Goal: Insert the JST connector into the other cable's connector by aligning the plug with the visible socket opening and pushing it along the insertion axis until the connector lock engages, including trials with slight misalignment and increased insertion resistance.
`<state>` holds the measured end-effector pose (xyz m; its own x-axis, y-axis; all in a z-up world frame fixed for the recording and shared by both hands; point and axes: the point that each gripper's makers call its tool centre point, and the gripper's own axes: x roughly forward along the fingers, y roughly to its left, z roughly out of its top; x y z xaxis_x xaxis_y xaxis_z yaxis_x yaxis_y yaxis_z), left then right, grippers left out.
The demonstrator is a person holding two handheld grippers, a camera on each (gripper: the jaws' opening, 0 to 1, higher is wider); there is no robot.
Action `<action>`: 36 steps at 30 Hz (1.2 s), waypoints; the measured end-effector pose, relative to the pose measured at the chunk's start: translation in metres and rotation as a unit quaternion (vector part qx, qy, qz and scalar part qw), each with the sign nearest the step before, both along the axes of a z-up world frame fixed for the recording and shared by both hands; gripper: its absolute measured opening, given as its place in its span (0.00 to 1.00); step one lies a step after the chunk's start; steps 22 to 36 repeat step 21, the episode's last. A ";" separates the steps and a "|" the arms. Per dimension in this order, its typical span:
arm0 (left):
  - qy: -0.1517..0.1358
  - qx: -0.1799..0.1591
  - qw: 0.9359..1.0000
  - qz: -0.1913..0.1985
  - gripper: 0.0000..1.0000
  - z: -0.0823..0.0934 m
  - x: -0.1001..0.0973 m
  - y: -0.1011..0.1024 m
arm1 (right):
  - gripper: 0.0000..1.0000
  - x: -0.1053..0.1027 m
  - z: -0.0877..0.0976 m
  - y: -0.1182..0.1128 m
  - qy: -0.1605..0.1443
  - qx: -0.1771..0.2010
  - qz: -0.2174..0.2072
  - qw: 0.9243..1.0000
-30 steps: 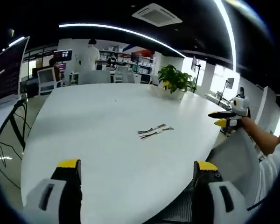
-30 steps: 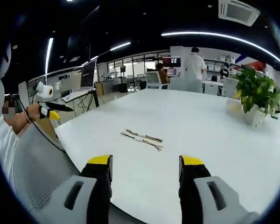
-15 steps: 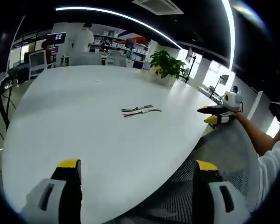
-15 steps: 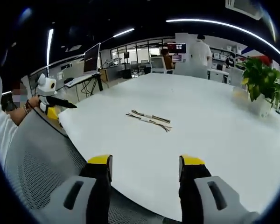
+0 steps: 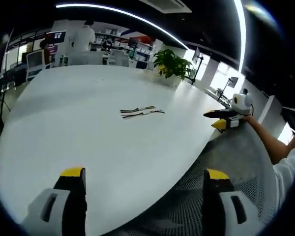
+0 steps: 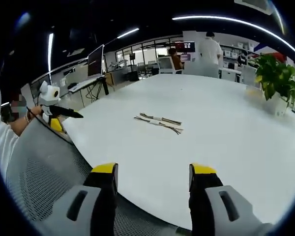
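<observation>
The two cables (image 5: 140, 111) lie side by side on the white surface (image 5: 78, 128), touching or nearly so along their length, each a thin wire bundle with a pale connector near its middle; in the right gripper view the cables (image 6: 160, 122) sit out beyond my jaw tips. Nothing grips them. Which connector is plug and which is socket I cannot tell at this size.

My left claw (image 5: 145, 173) hangs well short of the cables, over the near edge of the surface, jaws spread wide with nothing between them. My right claw (image 6: 153, 169) is also released and empty, well apart from the cables on the same near side. From the left gripper view, the right claw (image 5: 217, 119) shows off to the side of the cables, past the surface's edge.

Beyond the cables, a potted plant (image 5: 172, 64) stands at the far edge of the surface. A mesh chair back (image 6: 44, 172) lies below the near edge.
</observation>
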<state>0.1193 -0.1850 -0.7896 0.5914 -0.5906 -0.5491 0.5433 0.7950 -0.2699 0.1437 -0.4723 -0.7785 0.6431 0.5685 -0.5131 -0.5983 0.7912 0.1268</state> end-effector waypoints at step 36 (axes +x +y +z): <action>0.003 -0.043 0.999 0.012 0.98 0.001 0.000 -0.001 | 0.59 -0.001 -0.004 0.001 0.030 0.049 -0.024 0.998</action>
